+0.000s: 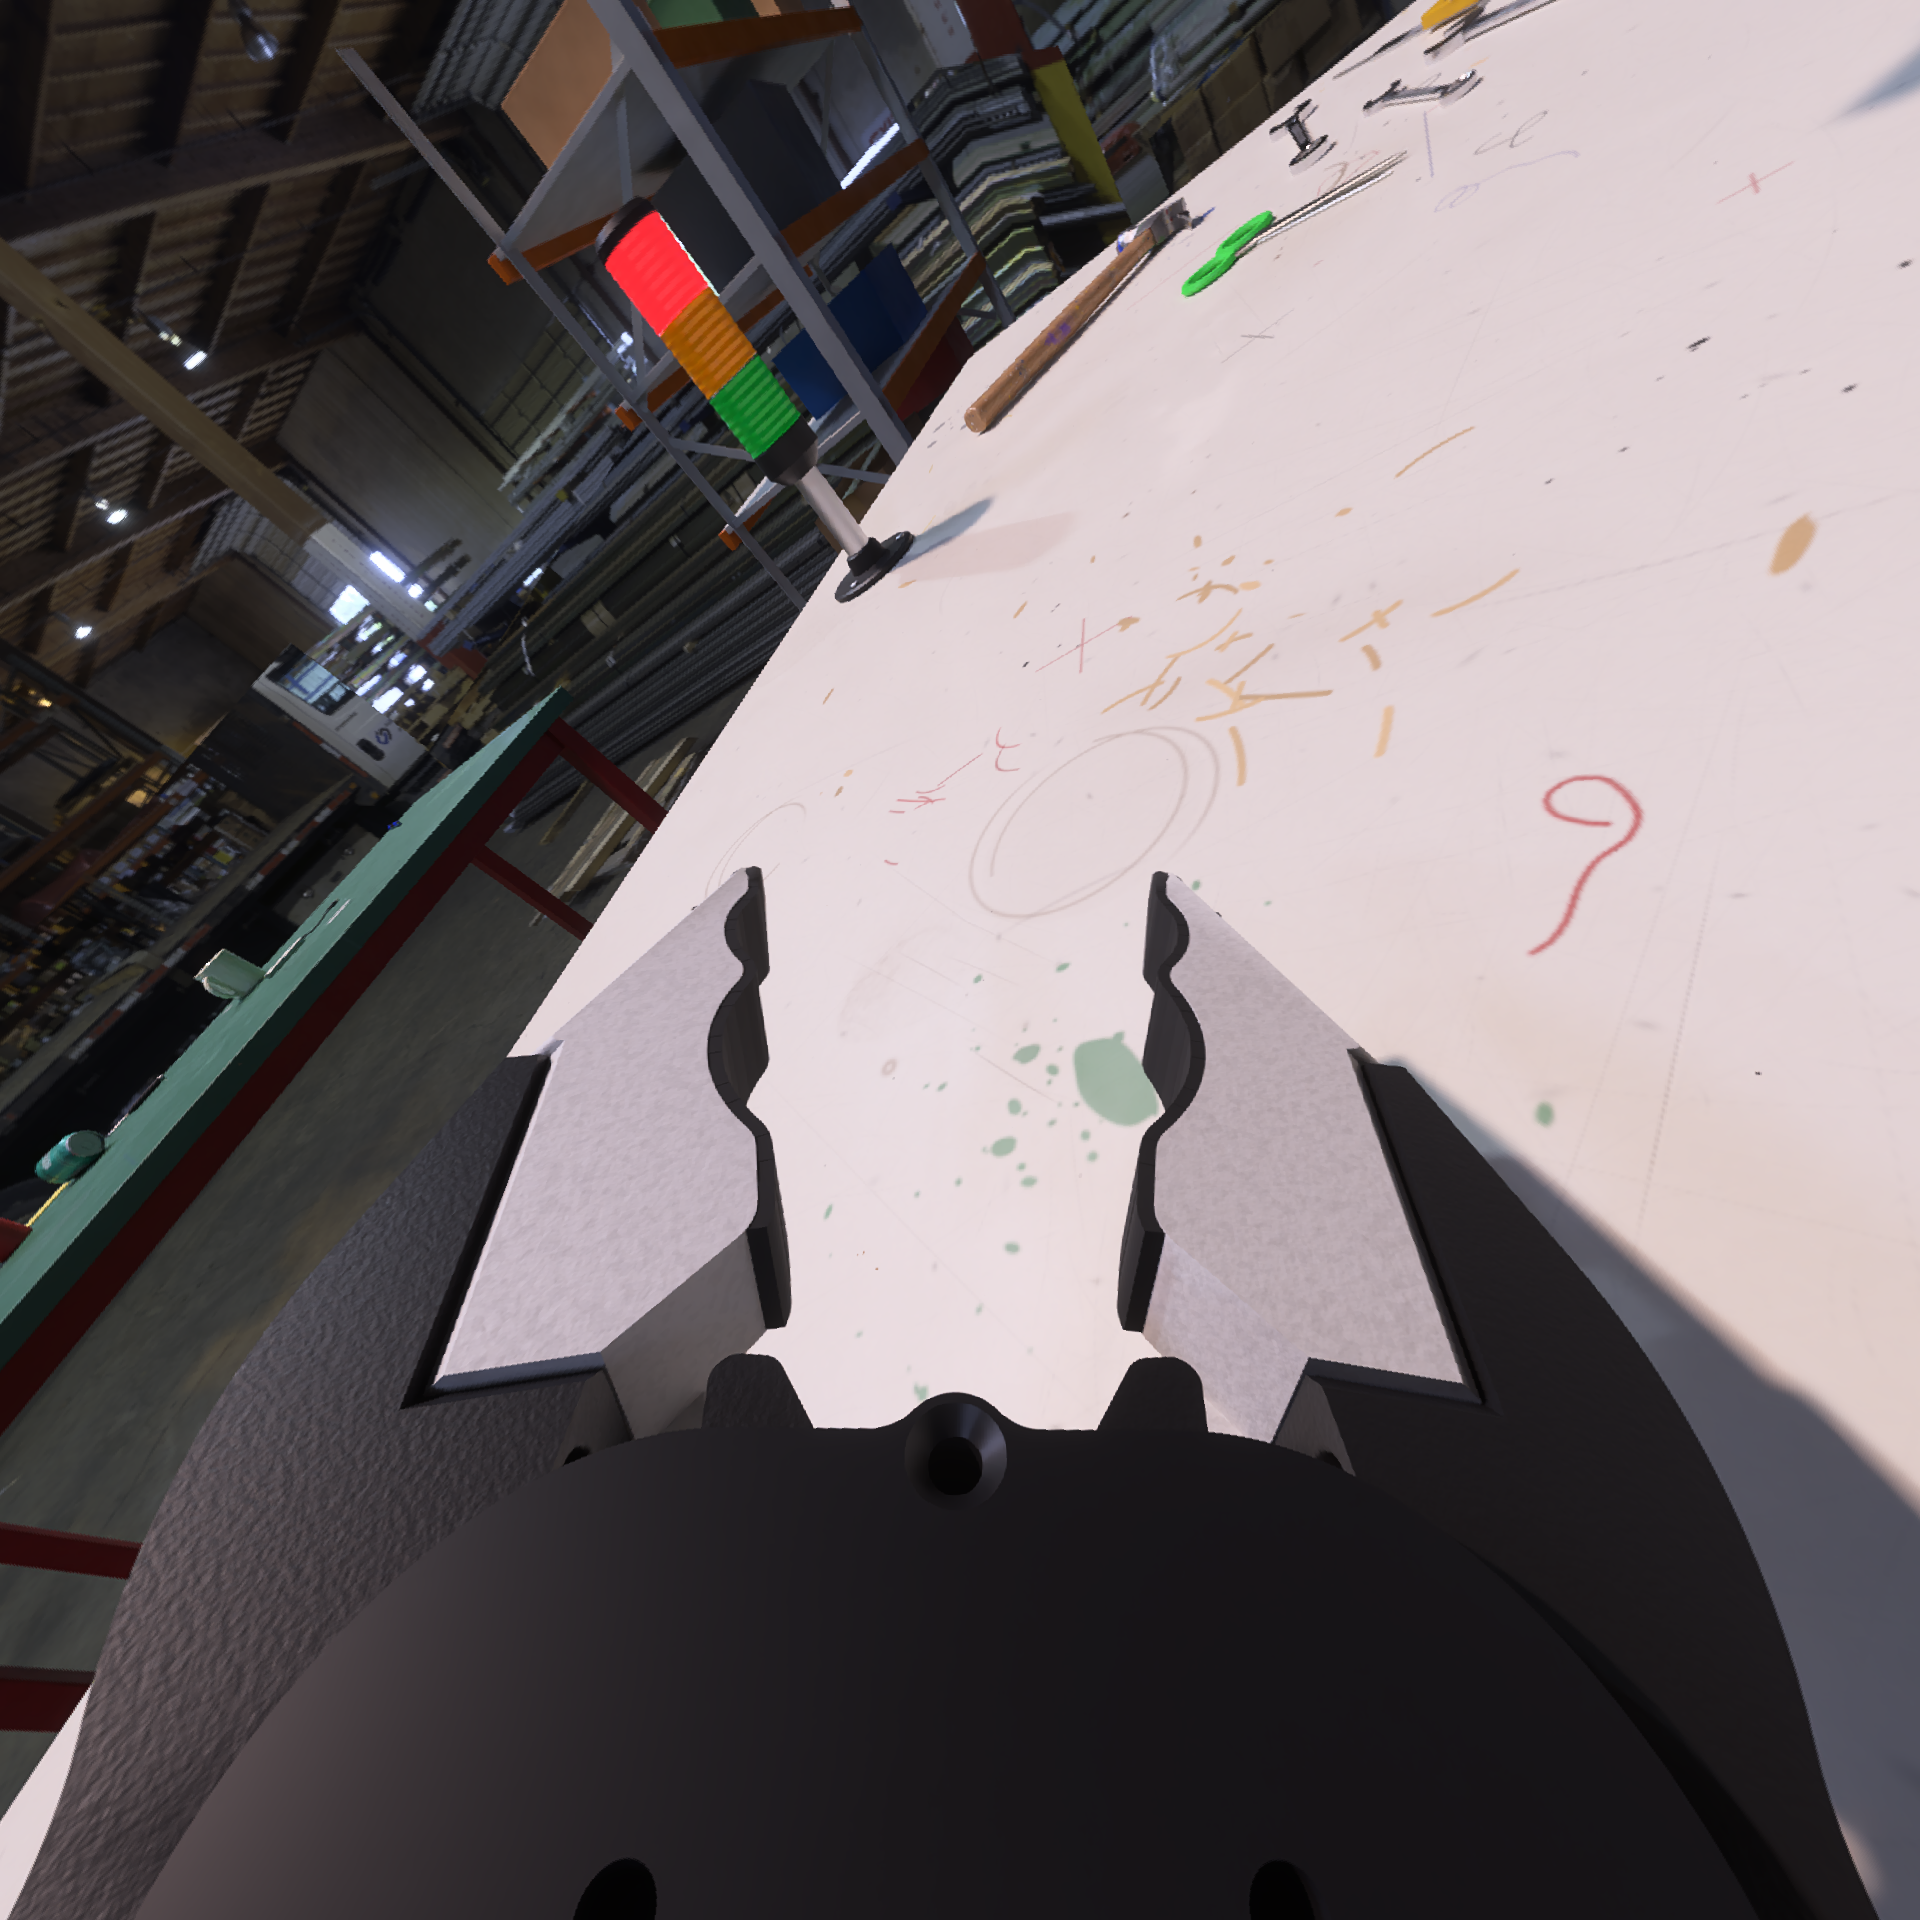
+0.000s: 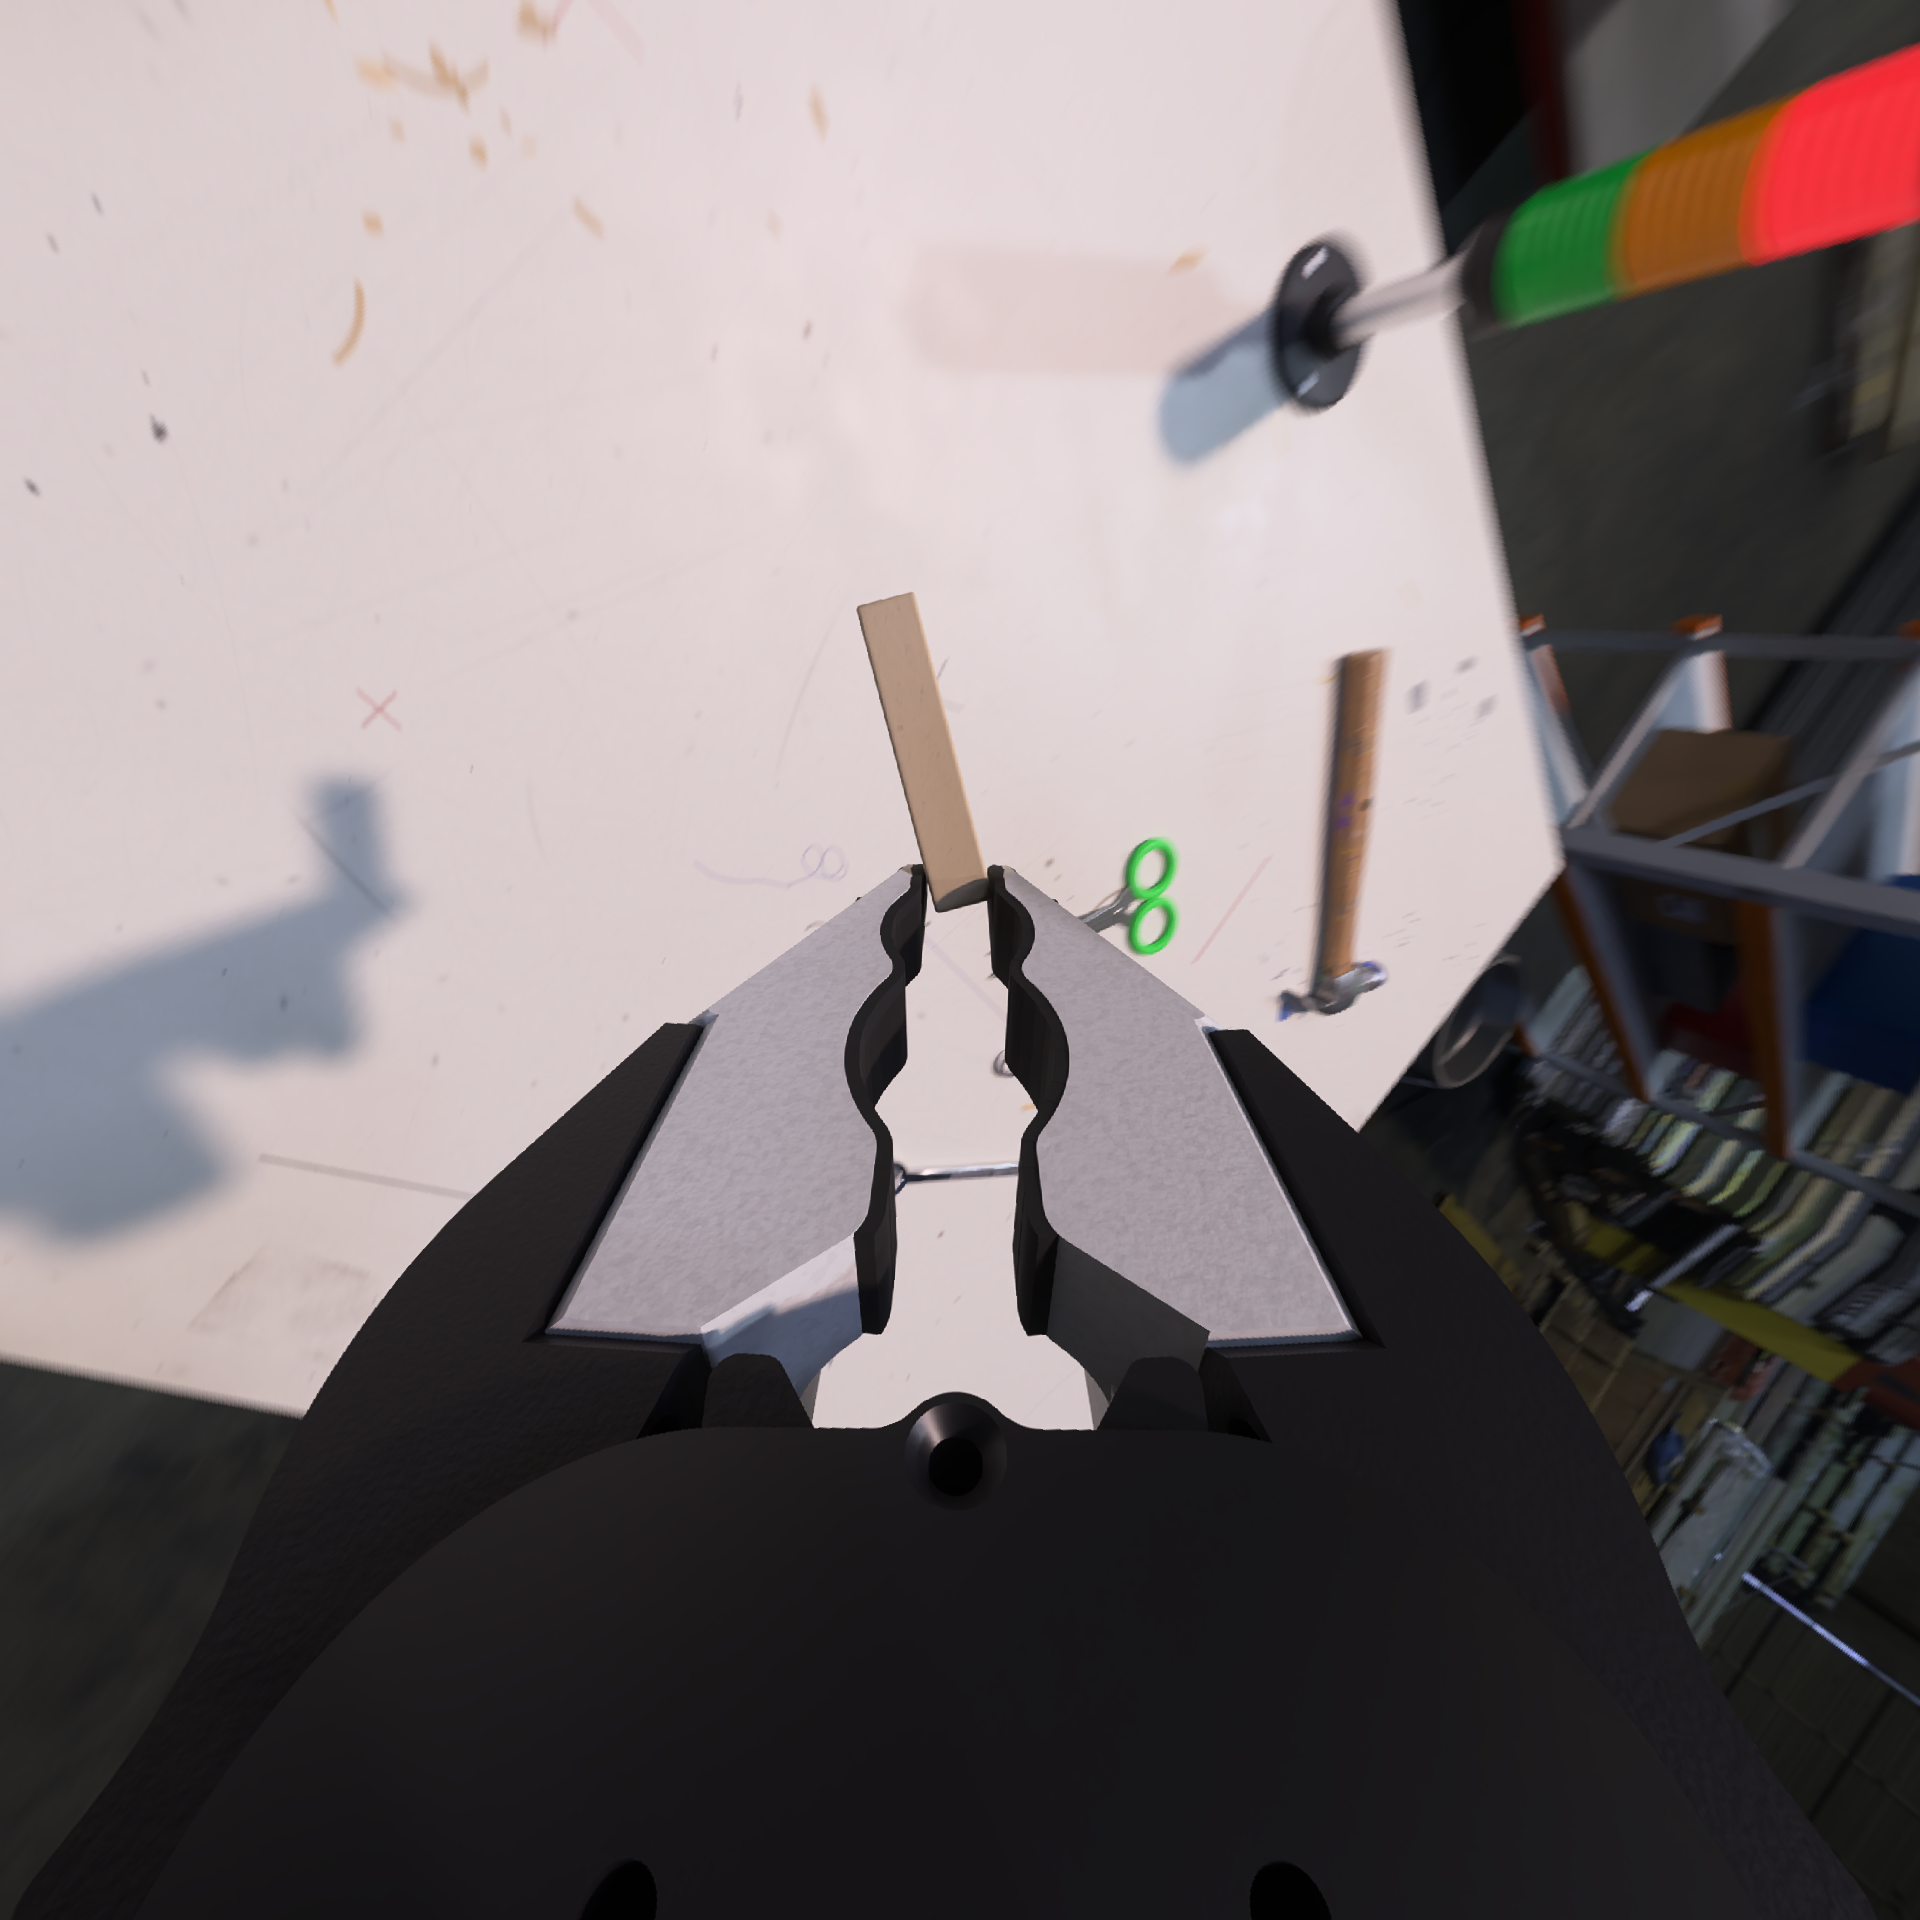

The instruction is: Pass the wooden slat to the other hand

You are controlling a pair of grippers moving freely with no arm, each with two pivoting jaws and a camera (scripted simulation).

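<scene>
Pale wood is pinched at the very tips of the right gripper [image 2: 956,894], where the wooden slat [image 2: 921,750] is held by its near end alone and juts forward, leaning slightly left, over the white worktable [image 2: 520,520]. The pick-up can be judged complete, since the slat is carried clear of the surface; the handover itself has not been made. The slat is gripped only at its near end, so most of its length is left free for a second grasp.

The right gripper is angled steeply down at the tabletop, with green-handled scissors [image 2: 1151,896] and a wooden-handled hammer [image 2: 1347,831] seen beyond its tips, and a red, orange and green signal tower [image 2: 1704,203] mounted at the far table edge.

The left gripper [image 1: 956,883] is seen with its fingers spread wide and nothing between them. It is held low, aimed along the paint-flecked tabletop [image 1: 1455,1039], with the view rolled sharply. Farther off, the signal tower [image 1: 717,343], the hammer [image 1: 1070,312] and the scissors [image 1: 1226,255] are visible. Neither the slat nor the other gripper appears in this view, so an approach and alignment are judged to remain before any transfer.
</scene>
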